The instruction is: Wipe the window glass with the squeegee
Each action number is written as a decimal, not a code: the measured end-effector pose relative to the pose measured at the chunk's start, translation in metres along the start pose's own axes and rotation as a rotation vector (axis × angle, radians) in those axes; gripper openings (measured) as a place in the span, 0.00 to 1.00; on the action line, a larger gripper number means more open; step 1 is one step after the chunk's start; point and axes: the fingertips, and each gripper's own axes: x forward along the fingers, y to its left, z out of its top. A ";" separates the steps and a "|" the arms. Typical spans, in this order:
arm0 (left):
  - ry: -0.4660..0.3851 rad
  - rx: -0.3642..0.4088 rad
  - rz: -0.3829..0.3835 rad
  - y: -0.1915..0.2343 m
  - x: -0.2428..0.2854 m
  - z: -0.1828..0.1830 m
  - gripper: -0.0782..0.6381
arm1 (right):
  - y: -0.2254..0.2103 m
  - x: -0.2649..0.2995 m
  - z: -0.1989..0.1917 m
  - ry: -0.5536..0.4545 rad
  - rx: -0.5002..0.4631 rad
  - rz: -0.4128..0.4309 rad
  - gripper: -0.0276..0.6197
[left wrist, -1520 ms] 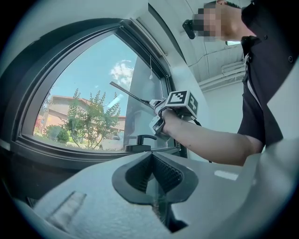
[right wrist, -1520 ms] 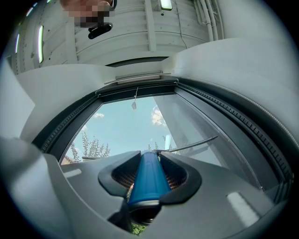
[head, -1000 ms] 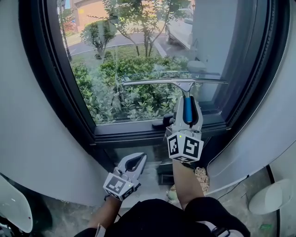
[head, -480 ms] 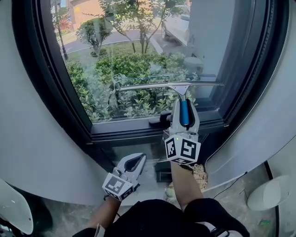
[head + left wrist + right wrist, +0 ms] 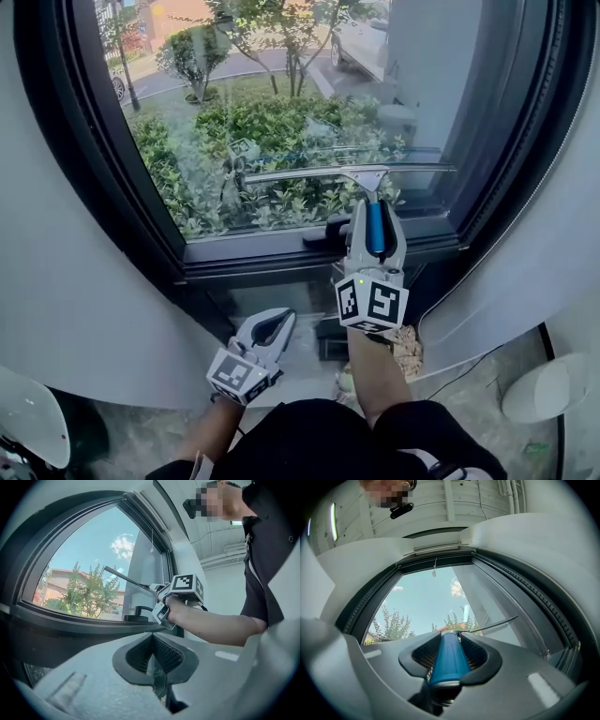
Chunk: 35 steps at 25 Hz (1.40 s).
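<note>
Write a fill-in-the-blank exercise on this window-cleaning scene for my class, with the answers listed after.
1. The right gripper is shut on the squeegee's ____ handle.
2. The left gripper has ____ between its jaws.
3. The left gripper hangs ____ the dark window frame, away from the glass.

Missing words: blue; nothing; below

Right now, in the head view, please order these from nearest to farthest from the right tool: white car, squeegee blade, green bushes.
1. squeegee blade, on the glass just ahead
2. green bushes, outside the glass
3. white car, top, beyond the bushes
</note>
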 end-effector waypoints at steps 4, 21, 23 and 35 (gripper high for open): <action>-0.003 -0.004 0.007 0.001 -0.001 -0.003 0.11 | -0.001 -0.004 -0.008 0.017 -0.004 -0.003 0.25; -0.025 -0.039 0.016 0.005 0.003 -0.010 0.11 | -0.005 -0.017 -0.025 0.062 -0.010 -0.014 0.25; -0.014 -0.043 0.027 0.007 0.003 -0.010 0.11 | -0.005 -0.019 -0.029 0.072 -0.007 -0.016 0.25; 0.000 -0.052 0.031 0.006 0.002 -0.011 0.11 | -0.007 -0.029 -0.046 0.115 -0.012 -0.019 0.25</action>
